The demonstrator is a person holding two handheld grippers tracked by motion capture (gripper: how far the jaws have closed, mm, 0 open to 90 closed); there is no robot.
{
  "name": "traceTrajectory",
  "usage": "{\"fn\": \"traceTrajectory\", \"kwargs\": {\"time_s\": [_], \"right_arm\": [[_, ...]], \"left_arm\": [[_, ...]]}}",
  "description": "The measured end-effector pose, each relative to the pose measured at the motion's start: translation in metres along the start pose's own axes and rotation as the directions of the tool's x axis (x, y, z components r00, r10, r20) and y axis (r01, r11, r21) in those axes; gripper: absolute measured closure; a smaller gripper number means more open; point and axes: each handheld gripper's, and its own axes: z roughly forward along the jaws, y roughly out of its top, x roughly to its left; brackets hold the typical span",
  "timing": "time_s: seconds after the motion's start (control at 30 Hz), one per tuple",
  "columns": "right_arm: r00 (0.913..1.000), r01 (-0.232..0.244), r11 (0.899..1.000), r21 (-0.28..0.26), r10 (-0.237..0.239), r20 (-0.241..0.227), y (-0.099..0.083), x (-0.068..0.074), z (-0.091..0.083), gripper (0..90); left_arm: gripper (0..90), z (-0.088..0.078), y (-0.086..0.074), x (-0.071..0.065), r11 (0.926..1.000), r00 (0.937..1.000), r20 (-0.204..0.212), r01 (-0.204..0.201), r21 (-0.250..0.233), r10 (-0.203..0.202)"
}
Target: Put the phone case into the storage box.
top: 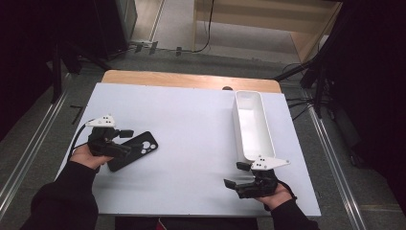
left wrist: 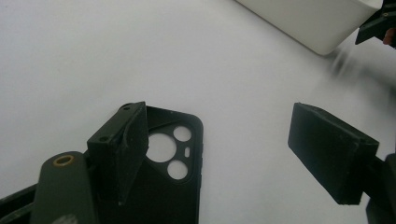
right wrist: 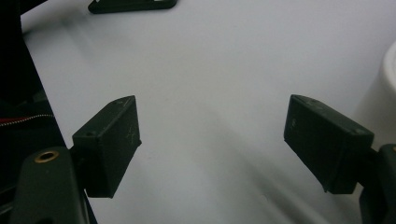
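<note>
While it lies flat at the left of the high view, the black phone case (top: 134,150) looks matte and rubbery, with rounded corners and round camera cutouts. Left gripper (top: 125,141) hangs over it, jaws spread, gripping nothing; right gripper (top: 236,175) at lower right gapes empty too. Long glossy white bin (top: 252,124) sits upper right on the smooth white table (top: 191,124), grey floor (top: 43,139) around.

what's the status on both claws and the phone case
Left claw open over the black phone case, not gripping. Right claw open, nothing between its jaws, beside the white bin. Case flat on table, path to bin clear.
</note>
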Motion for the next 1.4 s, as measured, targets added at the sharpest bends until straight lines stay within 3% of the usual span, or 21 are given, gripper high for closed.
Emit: {"fn": "traceTrajectory", "kwargs": {"time_s": [0.27, 0.37, 0.6, 0.67, 0.73, 0.87, 1.07, 1.27, 1.4], "right_arm": [[1.0, 0.0, 1.0, 0.0, 0.0, -0.001, 0.0, 0.0, 0.0, 17.0], [1.0, 0.002, 1.0, 0.001, -0.002, -0.002, 0.0, 0.0, 0.0, 17.0], [1.0, 0.001, 1.0, 0.0, -0.001, -0.005, 0.0, 0.0, 0.001, 16.9], [1.0, 0.001, 1.0, 0.002, -0.001, -0.004, 0.0, 0.0, 0.0, 17.0], [1.0, 0.001, 1.0, 0.002, -0.001, -0.006, 0.0, 0.0, 0.0, 17.0], [1.0, 0.002, 1.0, 0.001, -0.002, -0.005, 0.0, 0.0, 0.0, 16.9], [1.0, 0.002, 1.0, 0.0, -0.002, -0.008, 0.0, 0.001, 0.0, 17.0], [1.0, 0.006, 1.0, 0.006, -0.006, -0.008, -0.001, 0.0, 0.0, 16.9], [0.9999, 0.002, 1.0, 0.006, -0.002, -0.012, 0.0, 0.001, 0.001, 16.9]], "left_arm": [[19.9, 0.0, 0.007, 0.01, 1.0, 1.0, -0.004, -0.008, -0.006, 0.008], [19.9, 0.001, 0.011, 0.014, 0.9993, 0.9991, -0.021, -0.037, 0.005, 0.037], [19.2, 0.004, 0.013, 0.022, 0.999, 0.9991, -0.005, -0.042, -0.016, 0.042], [0.0, 0.005, 0.014, 0.022, 0.9978, 0.9982, -0.016, -0.058, -0.032, 0.057], [0.0, 0.005, 0.013, 0.02, 0.9956, 0.9962, -0.015, -0.087, -0.035, 0.086], [0.0, 0.009, 0.012, 0.019, 0.9945, 0.9944, -0.018, -0.105, -0.009, 0.104], [0.0, 0.017, 0.007, 0.02, 0.9931, 0.9931, -0.026, -0.114, 0.027, 0.115], [0.0, 0.021, 0.005, 0.021, 0.9933, 0.9936, -0.017, -0.111, 0.031, 0.112], [0.2, 0.021, -0.003, 0.026, 0.9945, 0.9936, -0.043, -0.103, 0.016, 0.104]]}}
